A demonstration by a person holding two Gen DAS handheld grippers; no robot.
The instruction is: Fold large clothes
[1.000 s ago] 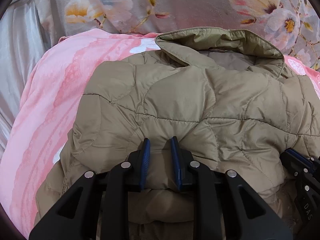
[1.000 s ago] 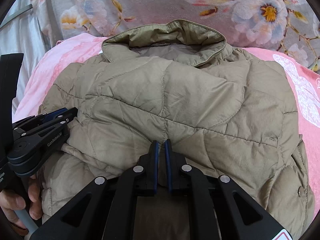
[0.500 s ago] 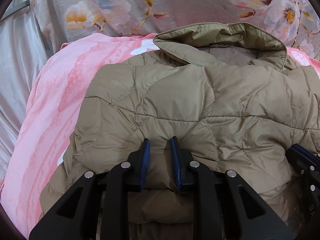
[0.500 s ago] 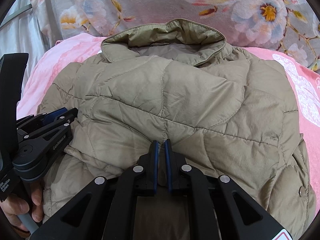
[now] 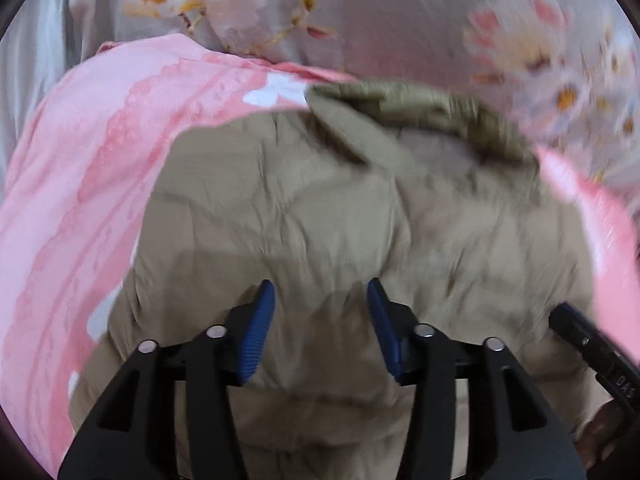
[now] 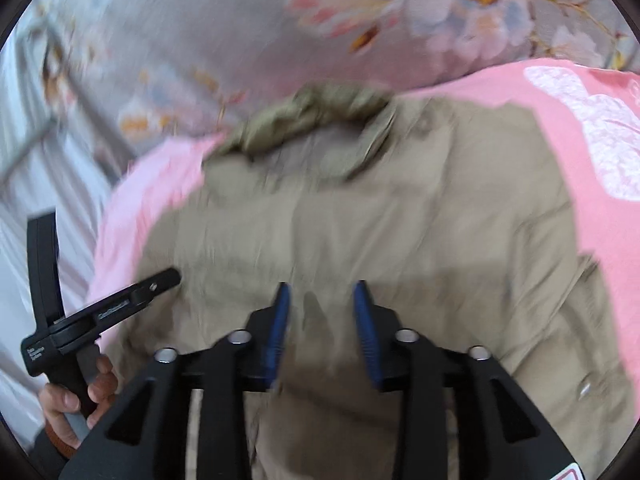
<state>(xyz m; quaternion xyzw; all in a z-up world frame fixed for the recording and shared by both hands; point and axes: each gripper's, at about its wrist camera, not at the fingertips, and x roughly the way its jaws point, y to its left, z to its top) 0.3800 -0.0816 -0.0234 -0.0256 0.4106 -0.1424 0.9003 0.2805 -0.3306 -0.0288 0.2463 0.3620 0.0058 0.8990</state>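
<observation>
Jacket (image 5: pixel 320 216) beneath gaping left gripper (image 5: pixel 321 312)

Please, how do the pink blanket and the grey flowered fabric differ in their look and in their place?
The pink blanket is pink with paler marbled streaks and white patches; the flowered fabric is grey with pink, white and orange blossoms. The blanket lies directly under the khaki jacket; the flowered fabric is behind the jacket's collar, farther from both open grippers. Both are soft bedding cloth, blurred here.
</observation>
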